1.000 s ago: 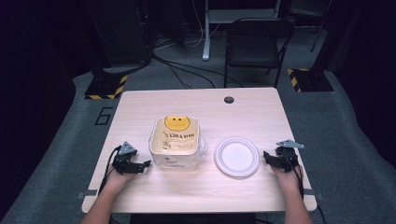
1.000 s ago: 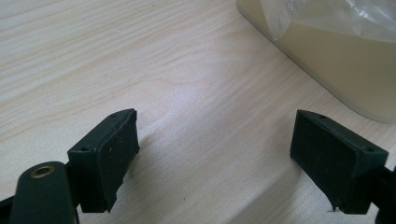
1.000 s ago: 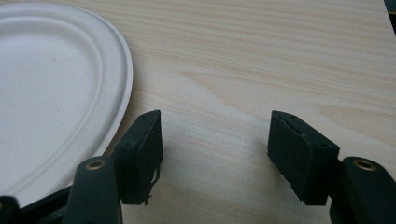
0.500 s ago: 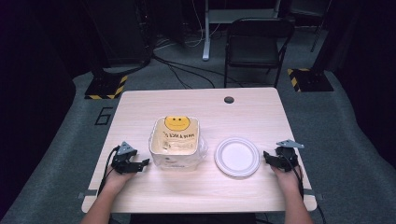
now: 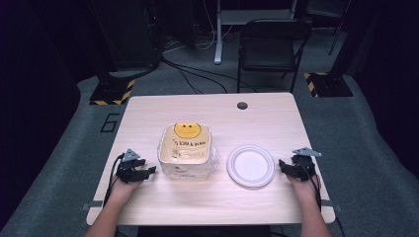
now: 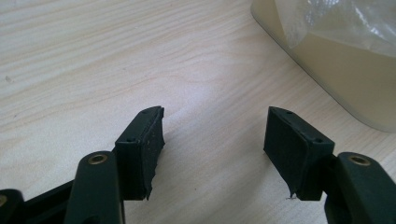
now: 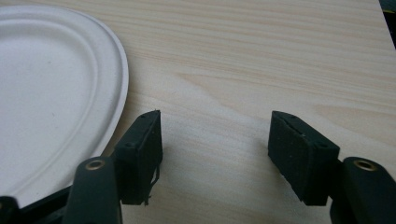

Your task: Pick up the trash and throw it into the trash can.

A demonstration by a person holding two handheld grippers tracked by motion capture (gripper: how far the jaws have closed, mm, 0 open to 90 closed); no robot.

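Note:
A cream square container (image 5: 187, 150) lined with a clear plastic bag that bears a yellow smiley face stands at the table's middle front; its corner (image 6: 345, 70) appears in the left gripper view. A white paper plate (image 5: 250, 165) lies to its right, and its rim (image 7: 56, 93) fills the left of the right gripper view. My left gripper (image 5: 148, 171) rests on the wood just left of the container, open and holding nothing (image 6: 215, 135). My right gripper (image 5: 282, 165) sits just right of the plate, open and holding nothing (image 7: 215, 140).
The light wooden table (image 5: 207, 118) has a dark cable hole (image 5: 242, 105) near its far edge. A black chair (image 5: 269, 47) stands behind the table, with cables and black-and-yellow floor bases (image 5: 111, 91) around it. Bare wood lies beyond and in front of the container.

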